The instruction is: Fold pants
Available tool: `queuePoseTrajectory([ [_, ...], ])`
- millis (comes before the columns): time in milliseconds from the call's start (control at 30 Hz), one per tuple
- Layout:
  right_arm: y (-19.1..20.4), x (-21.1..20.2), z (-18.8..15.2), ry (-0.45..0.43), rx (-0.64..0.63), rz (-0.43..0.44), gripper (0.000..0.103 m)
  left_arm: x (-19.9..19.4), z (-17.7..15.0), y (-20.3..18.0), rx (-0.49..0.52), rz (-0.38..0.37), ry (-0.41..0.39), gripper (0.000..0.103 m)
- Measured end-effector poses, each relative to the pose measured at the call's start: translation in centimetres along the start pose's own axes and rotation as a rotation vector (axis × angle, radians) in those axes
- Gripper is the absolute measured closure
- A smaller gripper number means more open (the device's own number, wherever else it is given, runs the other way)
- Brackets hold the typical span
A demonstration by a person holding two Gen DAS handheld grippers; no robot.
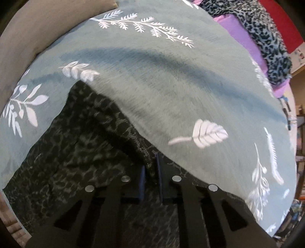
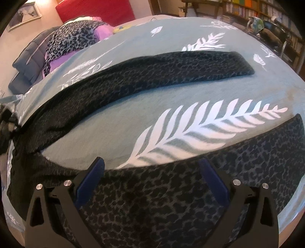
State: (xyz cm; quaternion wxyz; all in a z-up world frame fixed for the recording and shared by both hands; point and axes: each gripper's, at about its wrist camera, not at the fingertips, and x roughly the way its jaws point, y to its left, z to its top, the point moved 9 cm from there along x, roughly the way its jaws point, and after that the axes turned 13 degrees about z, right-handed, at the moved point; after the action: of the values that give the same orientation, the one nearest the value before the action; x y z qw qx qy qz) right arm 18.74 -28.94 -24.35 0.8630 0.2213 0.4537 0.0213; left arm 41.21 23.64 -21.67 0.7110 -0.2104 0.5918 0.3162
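Dark leopard-print pants [image 2: 152,76] lie spread on a teal bedspread with white leaf prints [image 2: 171,106]. One leg stretches across the far side. The other leg [image 2: 257,152] runs along the near side under my right gripper. My right gripper [image 2: 152,167] is open, its blue pads wide apart just above the near leg. My left gripper [image 1: 151,171] is shut on a bunched fold of the pants [image 1: 85,133], the cloth pinched between its blue pads.
A heap of clothes, grey leopard-print and purple [image 2: 76,40], lies at the far end of the bed, also in the left wrist view [image 1: 266,38]. A red headboard [image 2: 95,9] stands behind it. Bookshelves [image 2: 257,9] and a chair [image 2: 276,38] stand beyond the bed.
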Motion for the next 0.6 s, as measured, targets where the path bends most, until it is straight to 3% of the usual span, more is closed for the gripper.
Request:
queuePoseTrajectory([
  [167,-2.5,-0.8,2.7,-0.045,0.051,-0.012,0.002,-2.6,-2.3,2.5,0.021,-0.065,-0.038,0.096],
  [400,-8.0,-2.0,9.3,-0.158,0.153,-0.062,0.002,-5.3,-5.9,5.9,0.07,-0.13,-0.074,0.098],
  [600,-11.9,-0.6,14.5,-0.181,0.226,-0.018,0.002,-5.9,-8.5,8.8,0.108,-0.138,-0.079,0.098],
])
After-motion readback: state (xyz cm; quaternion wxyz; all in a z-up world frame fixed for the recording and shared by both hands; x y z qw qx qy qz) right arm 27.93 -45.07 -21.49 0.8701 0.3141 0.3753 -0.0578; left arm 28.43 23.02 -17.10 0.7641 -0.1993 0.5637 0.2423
